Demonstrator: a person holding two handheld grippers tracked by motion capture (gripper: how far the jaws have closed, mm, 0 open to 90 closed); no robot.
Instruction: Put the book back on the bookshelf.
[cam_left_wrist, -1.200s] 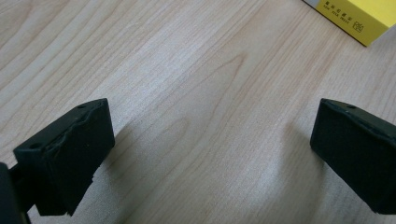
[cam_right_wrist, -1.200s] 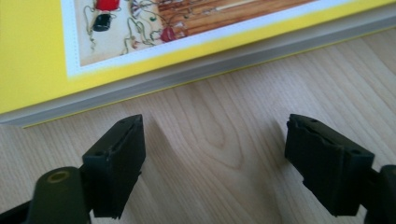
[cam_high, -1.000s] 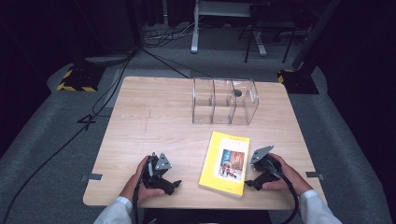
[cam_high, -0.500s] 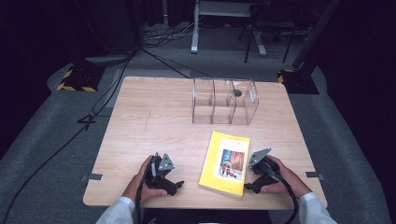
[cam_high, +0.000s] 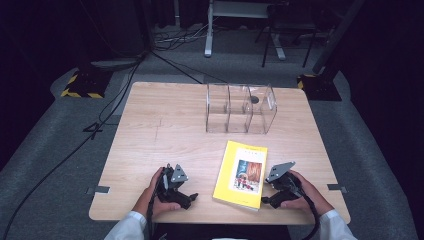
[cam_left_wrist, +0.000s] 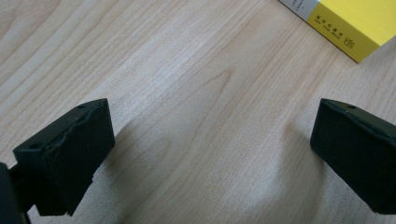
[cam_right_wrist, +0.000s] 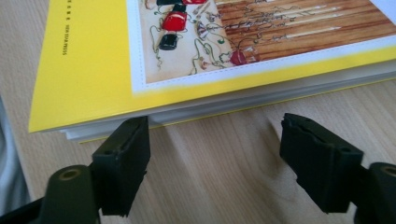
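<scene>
We are bringing the right hand-held gripper (cam_right_wrist: 212, 158), jaws spread wide, to the page edge of the yellow book (cam_high: 241, 173) lying flat on the worktop (cam_high: 165, 125) before the clear organizer (cam_high: 240, 107), aiming low and level, while the left hand-held gripper (cam_left_wrist: 210, 154) is idling agape.

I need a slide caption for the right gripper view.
Open right gripper at the page edge of a yellow book lying on the table.

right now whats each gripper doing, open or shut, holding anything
Left gripper: open, jaws wide apart over bare table, holding nothing.
Right gripper: open, jaws apart at the page edge of the yellow book, not gripping it.
</scene>
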